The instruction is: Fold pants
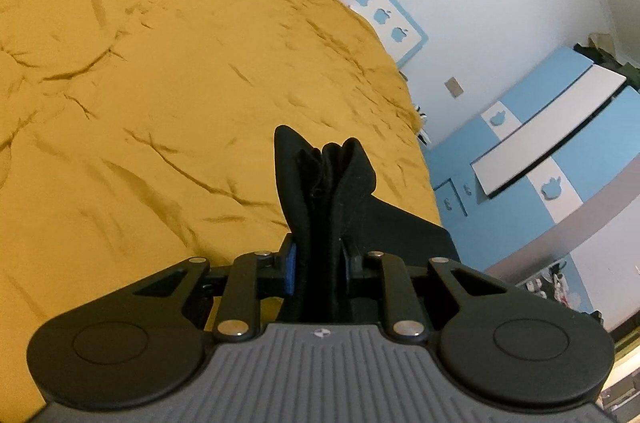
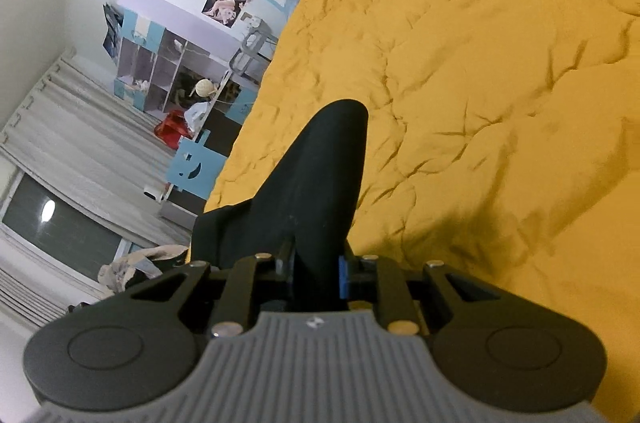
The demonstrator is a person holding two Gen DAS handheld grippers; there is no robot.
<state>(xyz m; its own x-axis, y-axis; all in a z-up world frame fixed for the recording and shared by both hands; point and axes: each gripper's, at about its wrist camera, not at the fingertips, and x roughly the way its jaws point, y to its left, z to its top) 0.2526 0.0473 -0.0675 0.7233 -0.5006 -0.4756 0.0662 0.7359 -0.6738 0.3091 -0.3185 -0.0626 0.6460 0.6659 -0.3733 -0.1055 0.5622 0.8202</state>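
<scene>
My left gripper (image 1: 316, 259) is clamped on a bunched edge of the black pants (image 1: 328, 183); the cloth stands up between the pads and drapes away to the right of the jaws. My right gripper (image 2: 316, 267) is likewise closed on the pants (image 2: 312, 183), with cloth trailing to its left. Both grips sit above the near edge of the mustard bedspread (image 1: 160, 83). I judge that the held edge spans from one gripper to the other, with the garment's length hanging below, out of view. Neither hand looks nearer the bedspread; the coming lay-down needs both held level.
</scene>
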